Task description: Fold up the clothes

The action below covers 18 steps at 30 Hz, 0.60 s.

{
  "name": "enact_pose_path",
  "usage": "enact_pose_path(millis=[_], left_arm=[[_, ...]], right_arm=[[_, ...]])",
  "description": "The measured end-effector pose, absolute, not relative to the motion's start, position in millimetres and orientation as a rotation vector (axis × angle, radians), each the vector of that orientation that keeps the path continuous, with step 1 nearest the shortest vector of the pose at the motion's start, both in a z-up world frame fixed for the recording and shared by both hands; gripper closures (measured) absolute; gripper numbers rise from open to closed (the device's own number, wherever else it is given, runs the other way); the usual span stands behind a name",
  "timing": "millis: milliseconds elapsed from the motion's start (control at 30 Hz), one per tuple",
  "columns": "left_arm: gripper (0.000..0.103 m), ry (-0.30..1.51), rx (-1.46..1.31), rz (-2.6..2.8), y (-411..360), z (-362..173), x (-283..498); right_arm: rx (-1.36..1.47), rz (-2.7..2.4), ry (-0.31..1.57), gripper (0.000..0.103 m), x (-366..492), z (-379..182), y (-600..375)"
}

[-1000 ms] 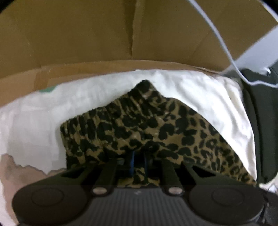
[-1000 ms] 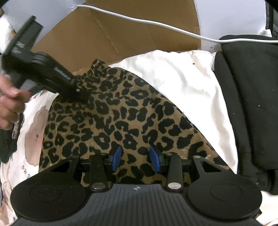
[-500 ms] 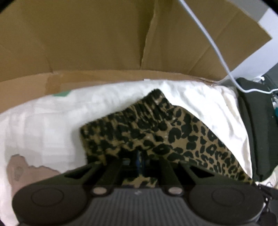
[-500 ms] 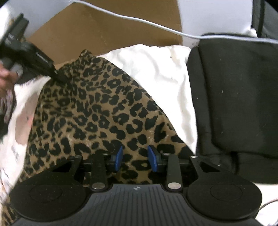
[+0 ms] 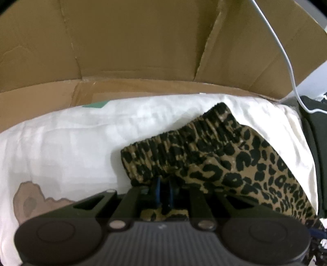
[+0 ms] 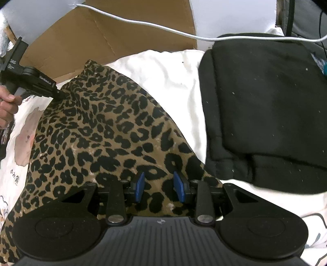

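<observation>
Surface: a white cloth [image 5: 67, 147] covers whatever carries the things – bed or worktop, I cannot tell which. It bears pale pink-brown printed shapes near its left edge, and small dark characters in the right wrist view, too small to read.

Room: a flattened cardboard box [image 5: 130, 53] stands along the far edge of the white cloth, its flaps creased; a plain pale wall [image 6: 233, 16] shows beyond it. A white cable [image 6: 155, 26] hangs across the cardboard and the wall.

Writing: the left gripper's body shows white lettering in the right wrist view, too small to read with confidence.

Task garment: the leopard-print garment [image 6: 106, 131] lies spread on the white cloth, reaching from the near left edge toward the far middle; its gathered elastic waistband [image 5: 184, 139] is at the far end.

Other clothes: a black garment [image 6: 265, 106] is piled at the right edge of the white cloth, just beside the leopard print.

Left gripper [image 5: 163, 189]: blue pads pressed together, pinching the leopard-print fabric just below the waistband – a hand [image 6: 7, 106] holds its grip.

Right gripper [image 6: 158, 187]: blue pads spread apart above the near part of the leopard-print garment, nothing between them.
</observation>
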<state>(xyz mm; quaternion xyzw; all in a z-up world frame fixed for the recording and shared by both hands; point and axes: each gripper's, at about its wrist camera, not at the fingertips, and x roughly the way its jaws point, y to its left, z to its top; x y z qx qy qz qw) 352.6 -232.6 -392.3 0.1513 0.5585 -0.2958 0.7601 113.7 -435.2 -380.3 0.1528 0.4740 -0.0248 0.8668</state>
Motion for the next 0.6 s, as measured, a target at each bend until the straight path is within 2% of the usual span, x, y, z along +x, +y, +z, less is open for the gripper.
enact_pose_path(millis=[433,600], left_arm=[[0.092,1.225,0.407,-0.786,-214.6,-359.7,295.4],[0.091,1.209,0.443,-0.766,-212.9,-382.7,282.5]], right_arm=[[0.336,-0.118,1.006,0.065,95.7,-375.9,-441.8],[0.350,-0.125,0.966,0.064,88.0,-361.1,-436.1]])
